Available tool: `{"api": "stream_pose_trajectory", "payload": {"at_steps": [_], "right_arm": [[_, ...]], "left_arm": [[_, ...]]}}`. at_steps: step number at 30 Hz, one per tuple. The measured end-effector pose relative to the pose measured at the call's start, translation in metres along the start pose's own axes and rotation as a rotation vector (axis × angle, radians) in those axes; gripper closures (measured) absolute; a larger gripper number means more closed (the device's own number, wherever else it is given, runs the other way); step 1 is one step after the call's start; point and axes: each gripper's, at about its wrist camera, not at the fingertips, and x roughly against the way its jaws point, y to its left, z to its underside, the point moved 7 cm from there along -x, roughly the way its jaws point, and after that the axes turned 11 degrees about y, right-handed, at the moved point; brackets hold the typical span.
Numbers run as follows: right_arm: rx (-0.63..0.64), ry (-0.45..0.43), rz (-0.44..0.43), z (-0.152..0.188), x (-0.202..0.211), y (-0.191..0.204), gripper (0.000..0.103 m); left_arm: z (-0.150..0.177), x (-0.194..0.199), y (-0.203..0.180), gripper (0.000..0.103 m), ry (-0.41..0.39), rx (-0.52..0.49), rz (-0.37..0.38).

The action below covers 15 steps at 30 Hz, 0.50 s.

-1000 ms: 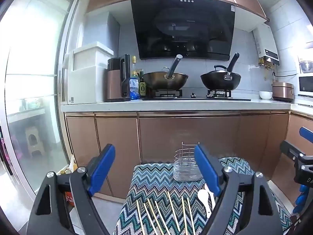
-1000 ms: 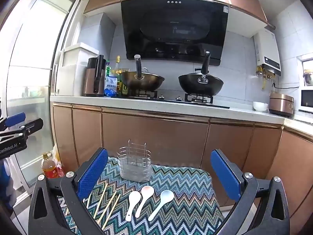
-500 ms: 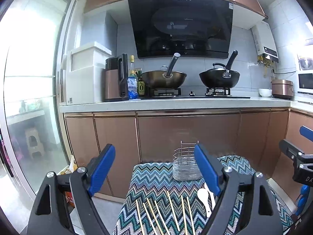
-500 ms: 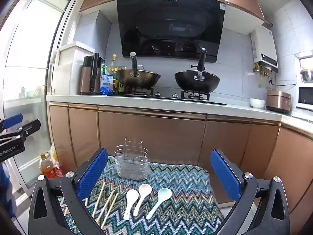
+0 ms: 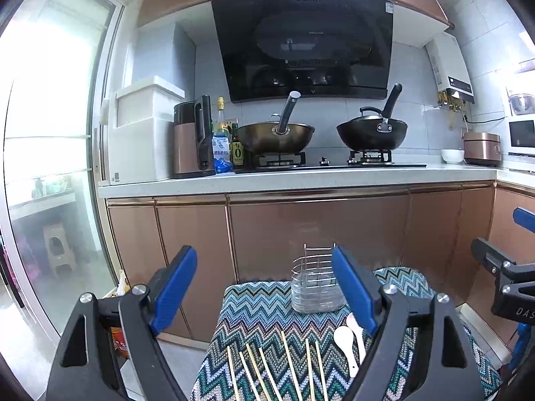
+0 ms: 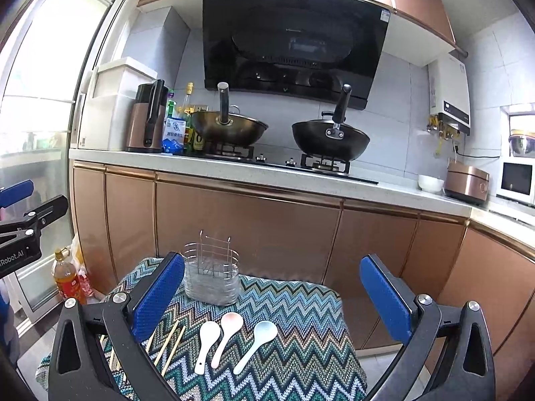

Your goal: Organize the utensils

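- both tools are seen a little nearer to the table than a second ago, and the kitchen is framed slightly lower in each view; nothing on the cloth has been shifted, so no utensil has yet been picked up and the sorting is judged to be at its very start
- the left gripper (image 5: 264,290) is held wide open with nothing between its blue pads; it hangs over the near left part of the table, above the chopsticks (image 5: 277,364)
- the right gripper (image 6: 272,292) is likewise spread wide and empty; the three spoons (image 6: 230,337) lie between its fingers in the picture, side by side on the zigzag cloth (image 6: 301,344), apart from one another
- the chopsticks are spread loosely in a fan to the left of the spoons, not touching them; their near ends are cut off by the picture edge
- further back the wire holder (image 6: 211,275) stands upright near the far edge of the table, empty as far as can be told, with bare cloth between it and the utensils
- the left edge of the table drops to the floor, where bottles (image 6: 68,279) stand close by; the far edge is near the cabinet doors (image 6: 247,227), so little room is left behind the holder; open air above the table is free for lifting
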Motion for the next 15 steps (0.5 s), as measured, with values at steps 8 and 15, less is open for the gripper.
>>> {"api": "stream_pose_trajectory", "payload": {"at_steps": [8,15], "right_arm": [[-0.004,-0.002,-0.006,-0.006,-0.006,-0.005,0.0],[-0.01,0.003,-0.018,-0.009,-0.014,-0.009,0.0]], "left_arm": [[-0.012,-0.004,-0.005,0.021,-0.018,0.015,-0.006],[-0.017,-0.012,-0.006,0.021,-0.015,0.016,-0.023]]}}
